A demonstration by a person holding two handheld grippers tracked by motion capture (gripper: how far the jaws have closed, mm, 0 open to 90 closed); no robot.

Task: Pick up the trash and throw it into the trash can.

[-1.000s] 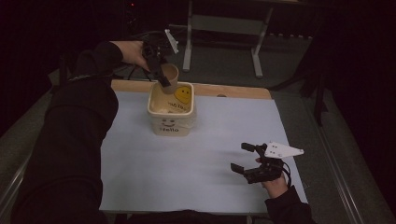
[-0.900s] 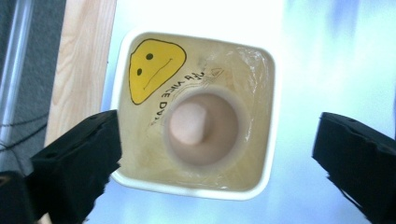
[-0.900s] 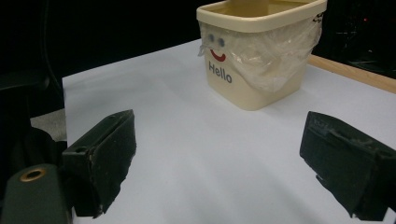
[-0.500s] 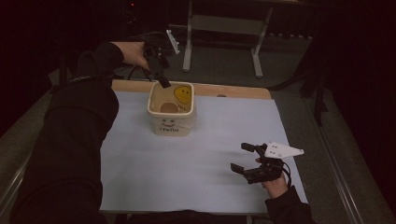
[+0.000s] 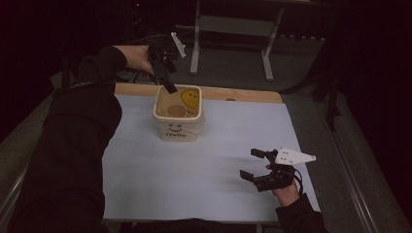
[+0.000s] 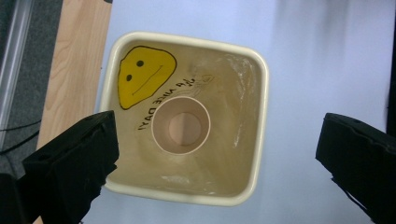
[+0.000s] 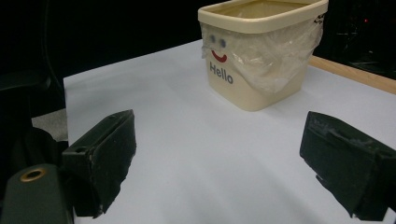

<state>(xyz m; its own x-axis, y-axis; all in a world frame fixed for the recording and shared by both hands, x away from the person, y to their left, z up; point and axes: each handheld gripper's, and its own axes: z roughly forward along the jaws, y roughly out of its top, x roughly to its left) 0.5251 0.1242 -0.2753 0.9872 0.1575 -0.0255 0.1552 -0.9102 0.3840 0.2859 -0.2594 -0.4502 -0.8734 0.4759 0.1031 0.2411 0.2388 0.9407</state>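
A cream square tub point(image 5: 178, 130) marked "Hello" stands at the back left of the white-covered table. A tan paper cup point(image 5: 176, 111) sits upright on the tub's floor, mouth up point(image 6: 181, 125). My left gripper point(image 5: 167, 87) hangs over the tub's far rim point(image 6: 261, 116) and points down into it. Its jaws have just been opening and now stand wide, with nothing between them point(image 6: 217, 140). My right gripper point(image 5: 250, 164) rests open near the front right of the table, empty, facing the tub point(image 7: 254, 70) across bare sheet point(image 7: 217, 154).
A yellow smiley face point(image 6: 144, 74) is painted on the tub's inner wall. Clear plastic film point(image 7: 280, 51) clings to one outer side. A wooden table edge point(image 5: 243, 94) shows behind the white sheet point(image 5: 194, 174). A metal stand point(image 5: 233, 24) is beyond the table.
One second ago the left gripper held the cup above the tub. It has let go, and the cup now sits inside the tub. The right gripper has stayed put.
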